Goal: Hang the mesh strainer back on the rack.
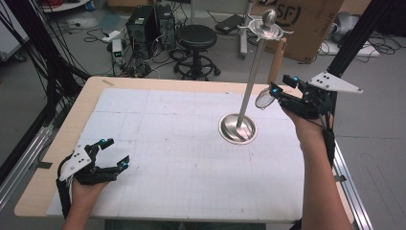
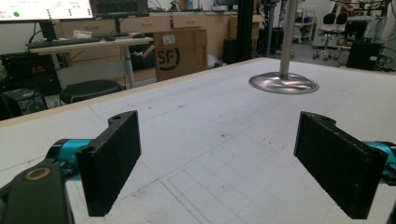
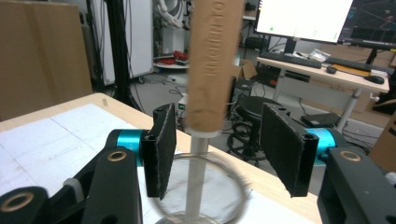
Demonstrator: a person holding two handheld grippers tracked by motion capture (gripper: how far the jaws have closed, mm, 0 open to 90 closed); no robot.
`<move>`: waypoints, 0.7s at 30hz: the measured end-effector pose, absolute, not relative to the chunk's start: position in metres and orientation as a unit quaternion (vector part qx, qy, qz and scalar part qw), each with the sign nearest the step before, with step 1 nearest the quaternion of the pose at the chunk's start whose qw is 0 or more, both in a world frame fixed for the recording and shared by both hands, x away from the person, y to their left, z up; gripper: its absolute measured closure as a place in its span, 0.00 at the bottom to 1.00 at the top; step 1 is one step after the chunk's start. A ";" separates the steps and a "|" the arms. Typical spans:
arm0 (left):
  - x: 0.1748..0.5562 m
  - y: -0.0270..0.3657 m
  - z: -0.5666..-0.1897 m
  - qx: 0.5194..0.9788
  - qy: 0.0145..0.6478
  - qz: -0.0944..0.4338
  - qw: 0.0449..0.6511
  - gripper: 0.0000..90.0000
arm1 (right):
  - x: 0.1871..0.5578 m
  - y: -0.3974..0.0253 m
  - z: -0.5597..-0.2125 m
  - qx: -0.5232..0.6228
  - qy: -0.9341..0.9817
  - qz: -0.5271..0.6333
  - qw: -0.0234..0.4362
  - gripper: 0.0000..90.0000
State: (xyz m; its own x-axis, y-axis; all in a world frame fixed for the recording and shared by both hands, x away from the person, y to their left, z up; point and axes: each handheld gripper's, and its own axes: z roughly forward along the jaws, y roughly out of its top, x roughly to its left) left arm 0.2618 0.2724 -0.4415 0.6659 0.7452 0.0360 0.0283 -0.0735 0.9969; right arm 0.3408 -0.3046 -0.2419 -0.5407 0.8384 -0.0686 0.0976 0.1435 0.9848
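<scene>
Between the right tongs [image 3: 217, 154] — jaws parted — a wooden-handled strainer [image 3: 212, 84] stands upright.

Left gripper [image 1: 111, 152] sits low at the near left, held in the person's left hand [image 1: 85, 190], forearm entering from the bottom edge; grey plate on top, jaws spread wide and pointing forward-right, nothing between them. Right gripper [image 1: 282, 85] is raised at the far right, gripped by the right hand [image 1: 309, 128], forearm running up from the bottom right; grey plate faces up, jaws aimed left. In the right gripper view its jaws stand apart, pads [image 3: 163, 147] not pressed on anything.
</scene>
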 end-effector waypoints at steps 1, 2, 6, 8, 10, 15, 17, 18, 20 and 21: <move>0.262 0.272 -0.442 0.673 0.288 0.290 0.617 0.17 | 0.339 -0.305 -0.243 0.344 0.679 0.558 0.331 0.50; 0.262 0.272 -0.442 0.673 0.288 0.291 0.616 0.17 | 0.338 -0.305 -0.243 0.342 0.678 0.560 0.331 0.50; 0.262 0.272 -0.442 0.673 0.287 0.291 0.617 0.17 | 0.334 -0.305 -0.246 0.340 0.680 0.561 0.327 0.48; 0.262 0.272 -0.441 0.673 0.286 0.290 0.617 0.17 | 0.332 -0.305 -0.248 0.338 0.681 0.563 0.324 0.47; 0.262 0.273 -0.441 0.673 0.287 0.290 0.617 0.17 | 0.330 -0.305 -0.249 0.335 0.684 0.560 0.326 0.46; 0.262 0.272 -0.441 0.673 0.286 0.290 0.618 0.17 | 0.324 -0.304 -0.254 0.325 0.692 0.559 0.321 0.45; 0.262 0.272 -0.441 0.673 0.286 0.290 0.618 0.17 | 0.322 -0.304 -0.257 0.321 0.695 0.561 0.316 0.43; 0.262 0.272 -0.441 0.672 0.286 0.290 0.618 0.17 | 0.321 -0.303 -0.259 0.319 0.696 0.561 0.316 0.43; 0.262 0.272 -0.441 0.672 0.286 0.290 0.618 0.17 | 0.319 -0.303 -0.263 0.316 0.700 0.559 0.313 0.41; 0.262 0.272 -0.441 0.673 0.286 0.290 0.618 0.17 | 0.318 -0.303 -0.265 0.316 0.701 0.559 0.309 0.41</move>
